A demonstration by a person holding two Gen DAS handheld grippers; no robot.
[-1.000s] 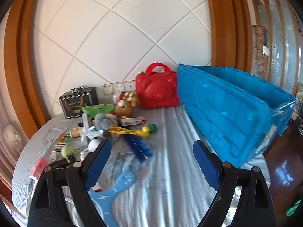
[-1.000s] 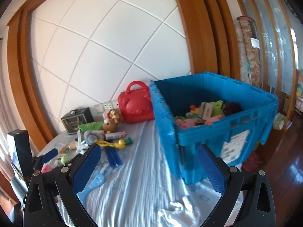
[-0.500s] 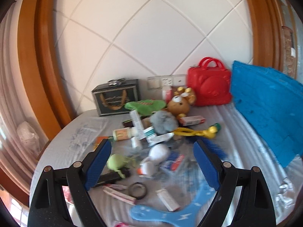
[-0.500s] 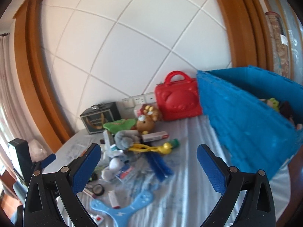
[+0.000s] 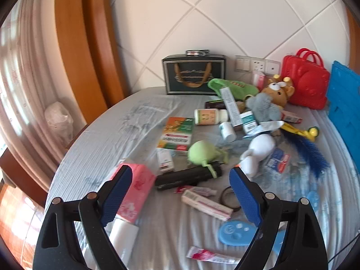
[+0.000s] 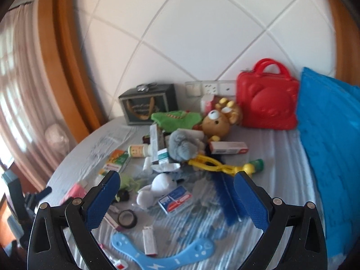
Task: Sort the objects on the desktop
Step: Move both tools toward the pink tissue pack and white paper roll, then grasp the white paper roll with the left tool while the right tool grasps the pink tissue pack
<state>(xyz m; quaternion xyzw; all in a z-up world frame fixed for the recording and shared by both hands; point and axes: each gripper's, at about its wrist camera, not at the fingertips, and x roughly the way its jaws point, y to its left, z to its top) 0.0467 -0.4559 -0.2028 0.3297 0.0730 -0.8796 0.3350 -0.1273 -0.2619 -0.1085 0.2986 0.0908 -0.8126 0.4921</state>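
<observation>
Left gripper [image 5: 181, 193] spread wide and empty, black flashlight [image 5: 187, 177] between its fingers, green plush [image 5: 202, 152] at 12 o'clock, right gripper [image 6: 177, 196] likewise spread, white plush [image 6: 155, 189] between, blue bin [image 6: 330, 148] at 2 o'clock.

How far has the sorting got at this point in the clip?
Done: nothing can be confirmed; the blue plastic crate shows only its outer wall. In hand: nothing; the left gripper and right gripper are both open and empty. Left: the whole pile, including the white plush toy, black flashlight and brown teddy bear.
</observation>
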